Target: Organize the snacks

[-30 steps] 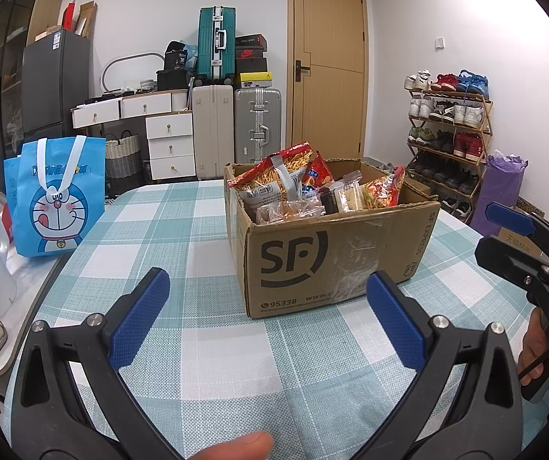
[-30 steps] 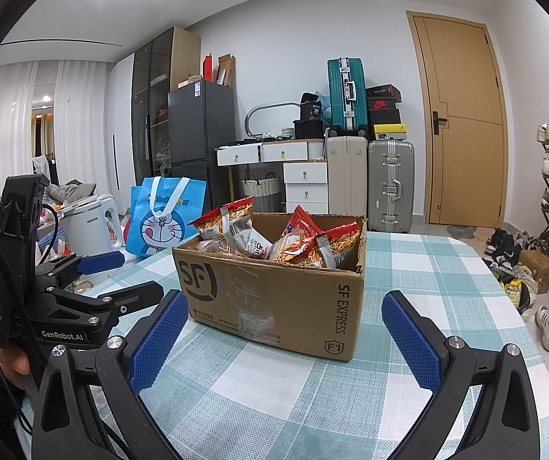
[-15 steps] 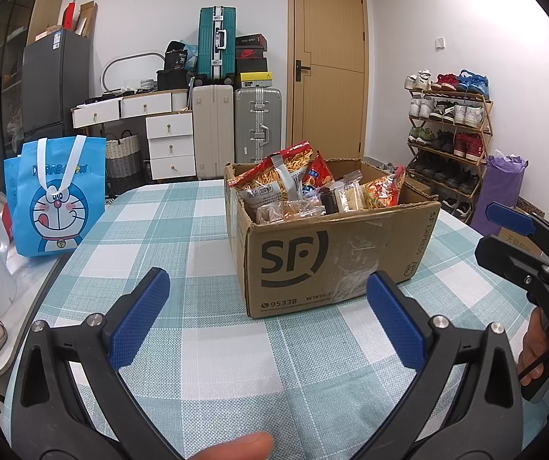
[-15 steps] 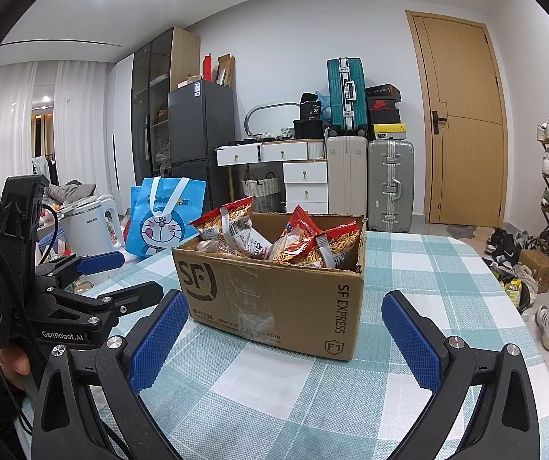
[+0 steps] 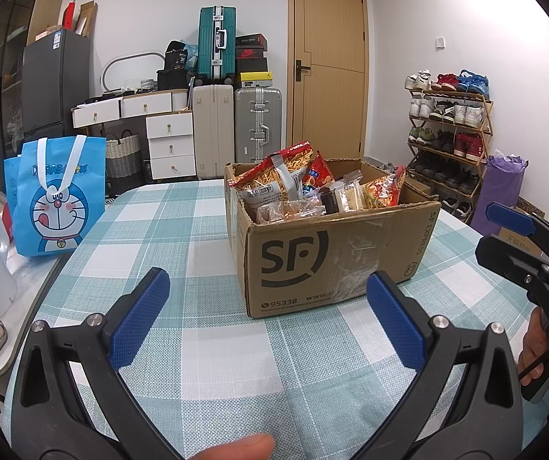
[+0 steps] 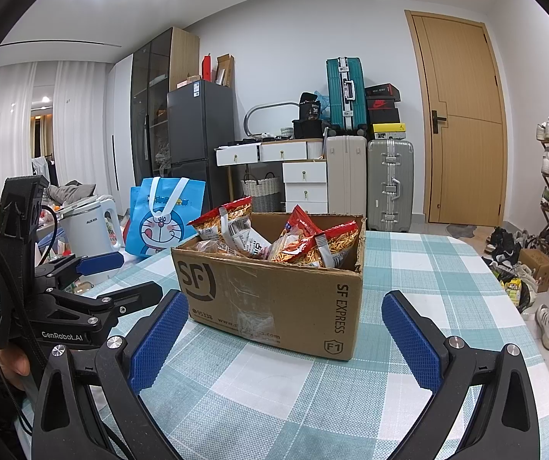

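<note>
A brown SF Express cardboard box (image 5: 335, 257) stands open on the checked tablecloth, also in the right wrist view (image 6: 274, 299). It is full of snack packets: red noodle-snack bags (image 5: 274, 180) (image 6: 312, 247) and small clear-wrapped cakes (image 5: 345, 196). My left gripper (image 5: 266, 310) is open and empty, a short way in front of the box. My right gripper (image 6: 286, 329) is open and empty, in front of the box's right corner. Each gripper shows in the other's view, the right gripper at the right edge (image 5: 512, 234) and the left gripper at the left (image 6: 113, 276).
A blue Doraemon bag (image 5: 57, 195) stands at the table's left edge beside a white kettle (image 6: 90, 230). Suitcases (image 5: 232, 130), drawers, a fridge and a door are behind. A shoe rack (image 5: 447, 130) and a purple bag (image 5: 500, 188) are to the right.
</note>
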{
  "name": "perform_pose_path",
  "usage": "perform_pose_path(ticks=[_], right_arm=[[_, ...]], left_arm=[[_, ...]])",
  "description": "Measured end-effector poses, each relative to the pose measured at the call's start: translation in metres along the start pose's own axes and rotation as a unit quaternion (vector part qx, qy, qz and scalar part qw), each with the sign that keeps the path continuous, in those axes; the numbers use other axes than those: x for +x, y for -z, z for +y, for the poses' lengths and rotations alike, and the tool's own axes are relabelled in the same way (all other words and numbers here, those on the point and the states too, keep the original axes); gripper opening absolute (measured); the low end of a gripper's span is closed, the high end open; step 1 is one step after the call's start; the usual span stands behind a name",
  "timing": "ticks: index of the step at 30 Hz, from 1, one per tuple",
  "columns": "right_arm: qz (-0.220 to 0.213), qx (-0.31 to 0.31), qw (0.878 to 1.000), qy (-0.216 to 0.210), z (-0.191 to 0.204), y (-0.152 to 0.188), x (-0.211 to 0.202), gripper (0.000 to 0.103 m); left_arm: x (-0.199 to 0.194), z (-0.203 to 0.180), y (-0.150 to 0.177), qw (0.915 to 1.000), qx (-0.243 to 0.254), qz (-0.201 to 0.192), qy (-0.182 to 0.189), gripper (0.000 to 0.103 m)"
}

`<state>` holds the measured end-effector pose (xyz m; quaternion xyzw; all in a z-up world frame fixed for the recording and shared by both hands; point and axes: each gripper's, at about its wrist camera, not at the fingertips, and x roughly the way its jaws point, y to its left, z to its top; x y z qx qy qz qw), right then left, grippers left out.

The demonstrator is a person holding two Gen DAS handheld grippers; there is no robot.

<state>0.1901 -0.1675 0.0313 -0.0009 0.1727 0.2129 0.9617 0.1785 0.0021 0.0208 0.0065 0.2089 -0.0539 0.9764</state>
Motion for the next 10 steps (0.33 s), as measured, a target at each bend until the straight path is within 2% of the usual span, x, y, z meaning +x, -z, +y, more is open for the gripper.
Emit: perform_pose_path(ticks=[10], right_arm=[[0.000, 0.000, 1.000, 0.000, -0.0002, -0.0001, -0.0001, 0.102]], left_arm=[[0.0007, -0.0007, 0.0024, 1.0000, 0.001, 0.000, 0.002, 0.102]])
